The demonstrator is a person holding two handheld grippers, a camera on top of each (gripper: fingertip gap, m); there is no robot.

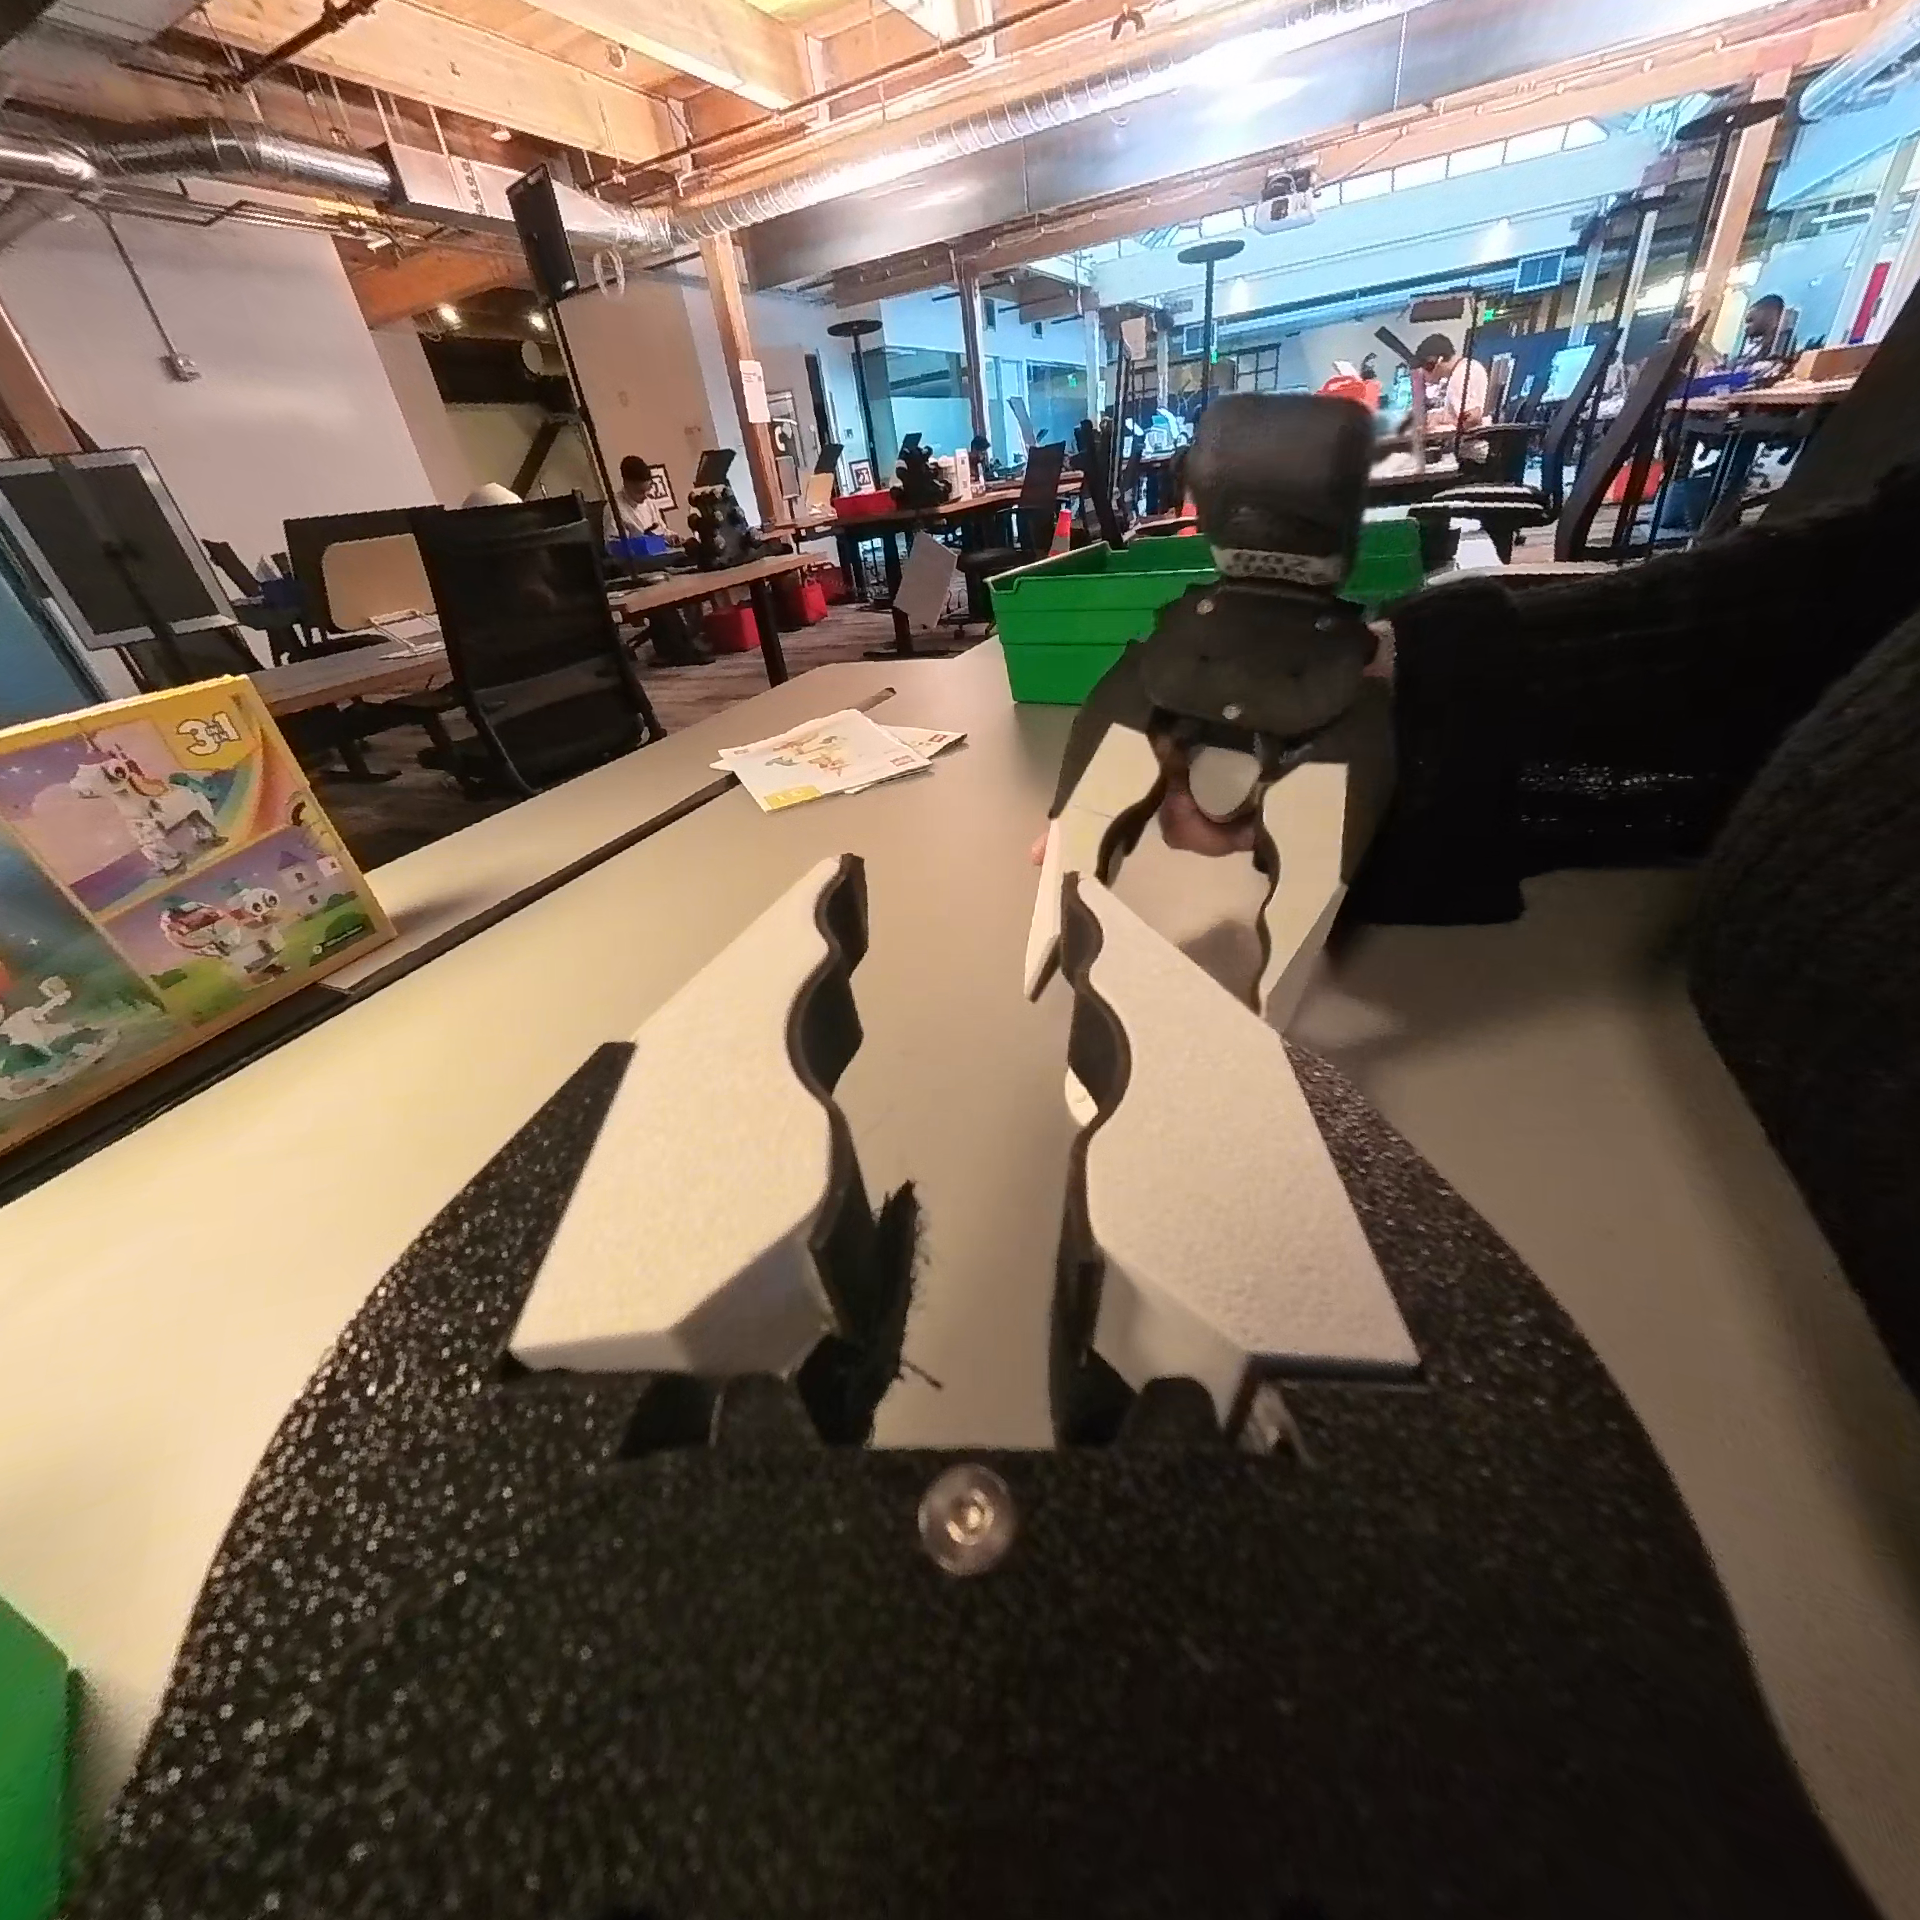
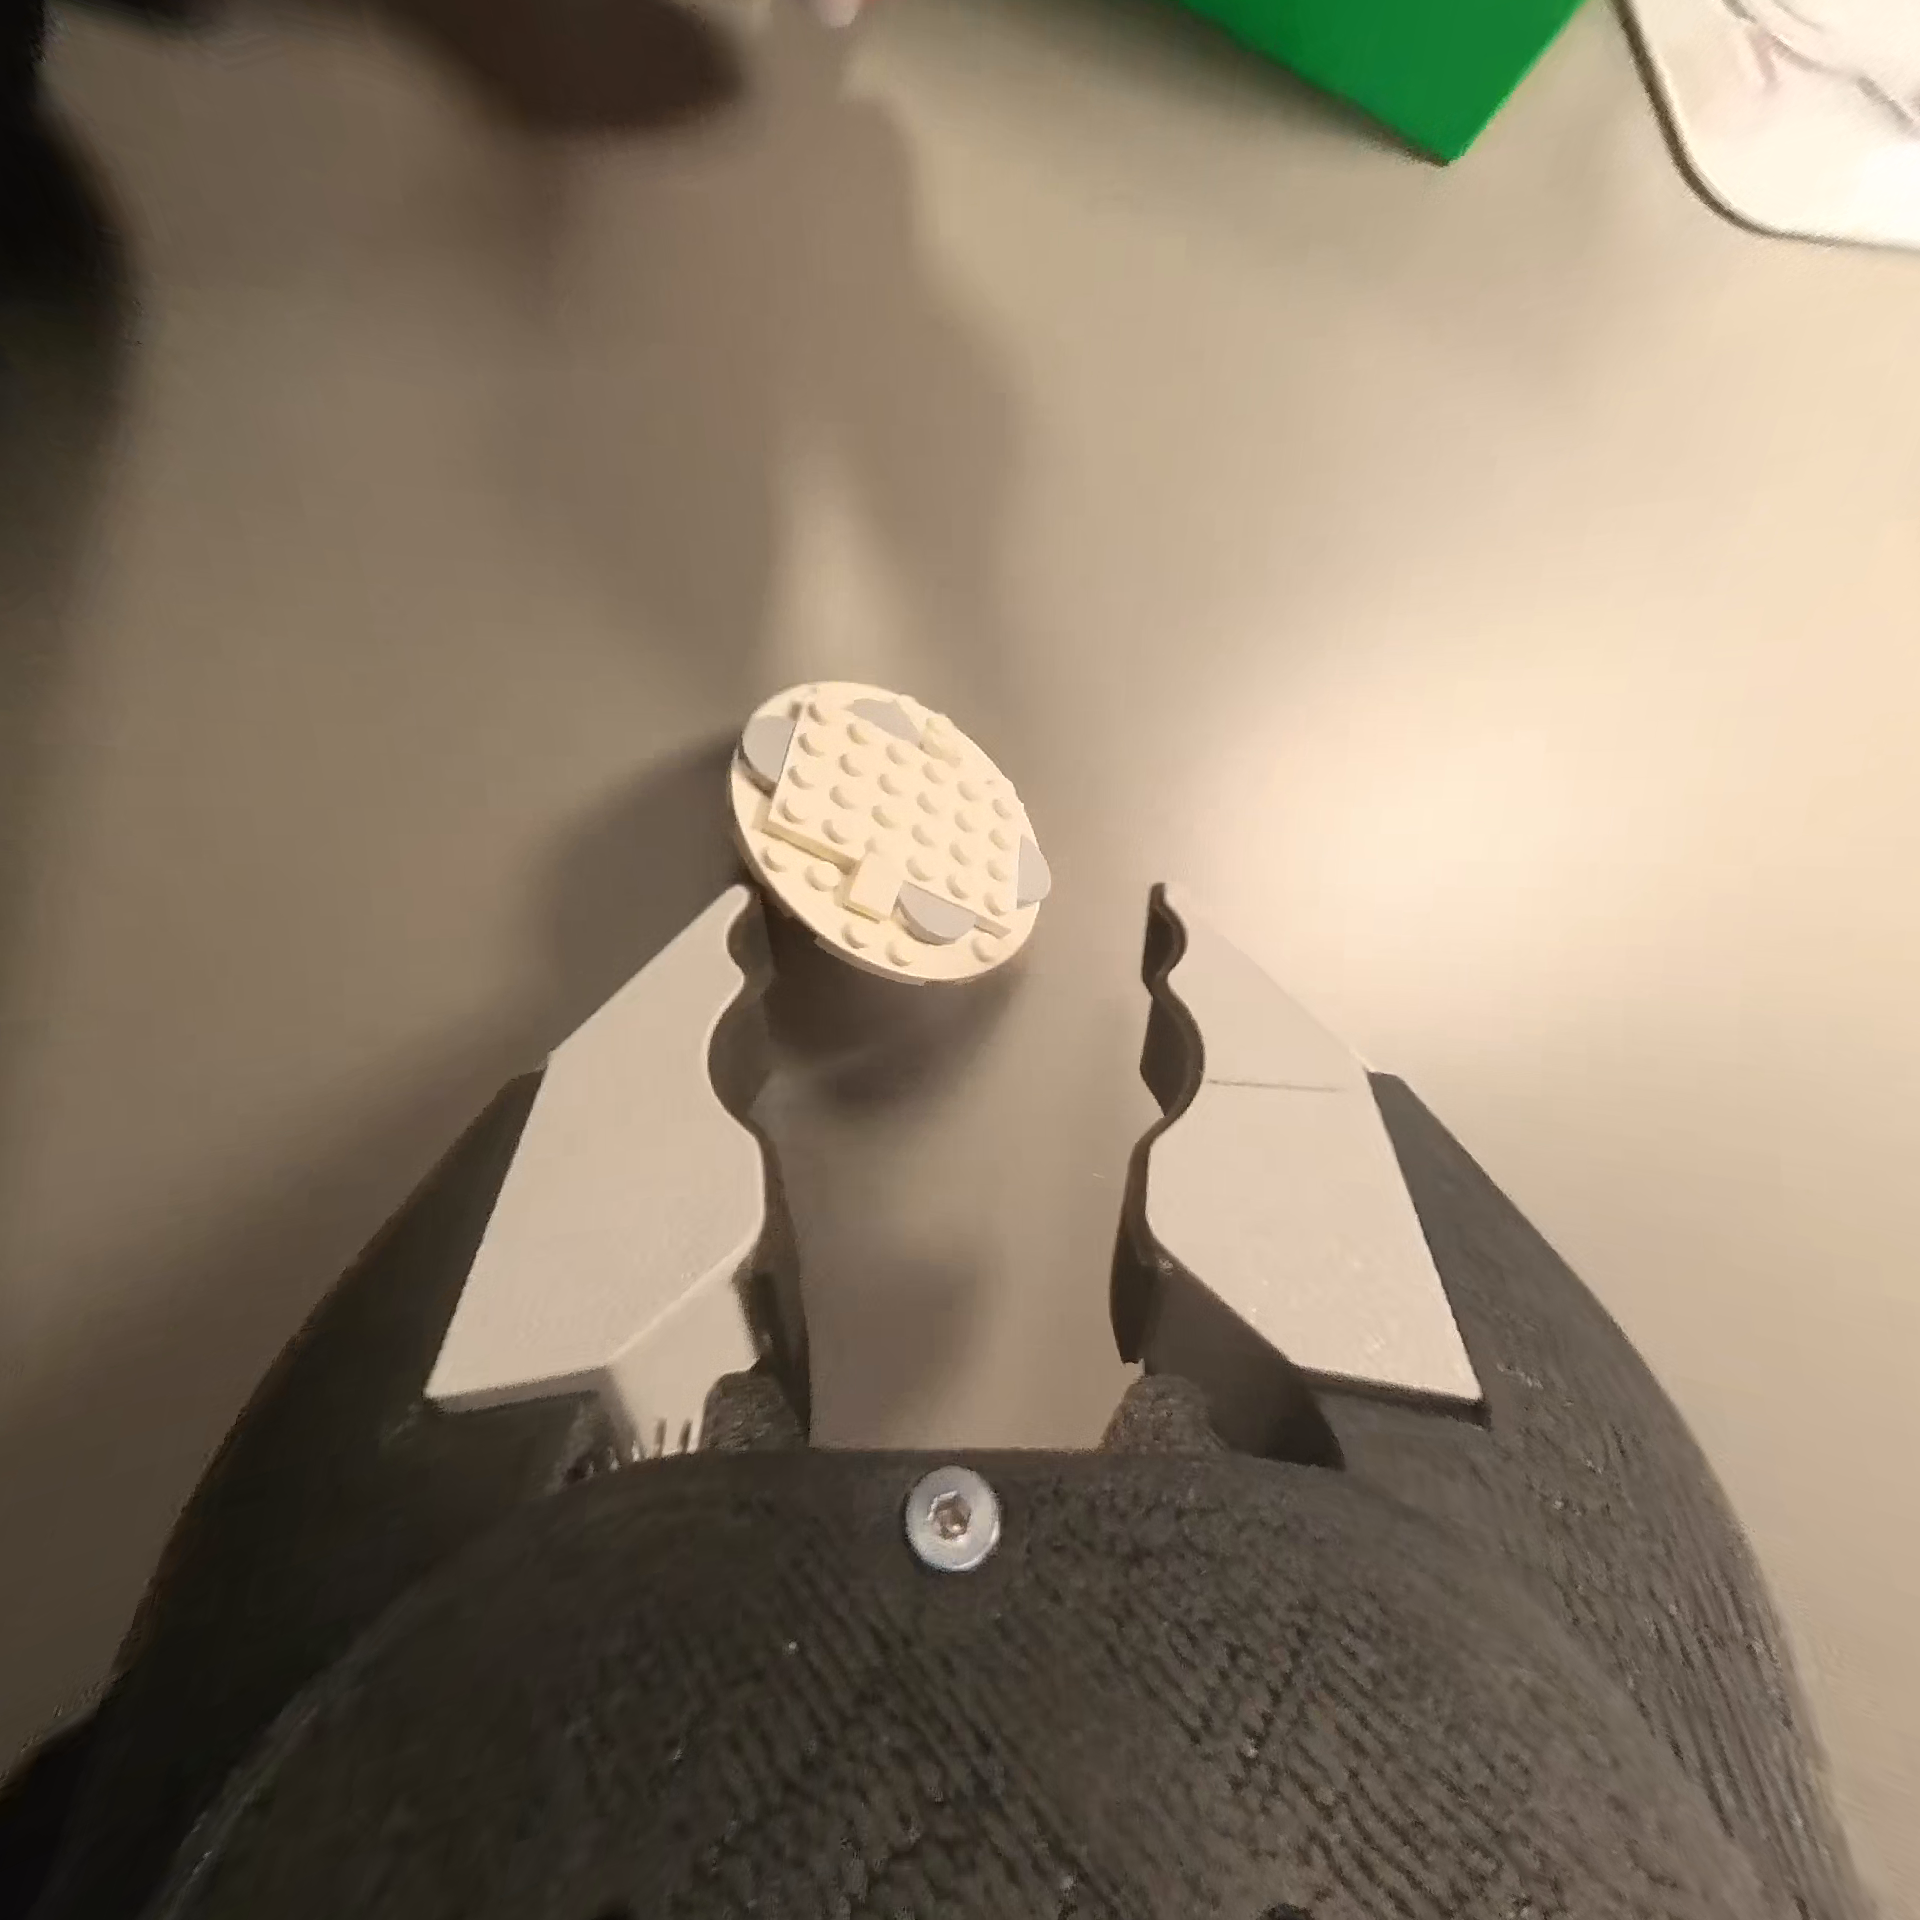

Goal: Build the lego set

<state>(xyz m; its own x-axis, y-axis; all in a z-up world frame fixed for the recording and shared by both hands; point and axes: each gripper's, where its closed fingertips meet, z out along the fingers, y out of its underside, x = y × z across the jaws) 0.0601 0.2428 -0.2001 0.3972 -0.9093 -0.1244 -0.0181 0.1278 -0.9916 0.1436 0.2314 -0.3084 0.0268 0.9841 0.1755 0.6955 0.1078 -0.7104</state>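
A round white lego plate (image 2: 888, 842) with a square white plate and small grey pieces on top lies on the grey table (image 2: 1351, 623). My right gripper (image 2: 951, 904) is open and points down at it. The plate sits just ahead of the fingertips, close to the left fingertip (image 2: 727, 925). My left gripper (image 1: 961, 894) is open and empty, low over the table. In the left wrist view the right gripper (image 1: 1164, 935) shows farther off, held by a hand in a black sleeve (image 1: 1610, 707). The plate does not show in that view.
A lego set box (image 1: 156, 883) stands at the left table edge. Instruction booklets (image 1: 831, 769) lie at the far side. A green bin (image 1: 1081, 613) stands behind the right gripper; its corner (image 2: 1403, 62) and a white sheet (image 2: 1818, 125) show at the top of the right wrist view.
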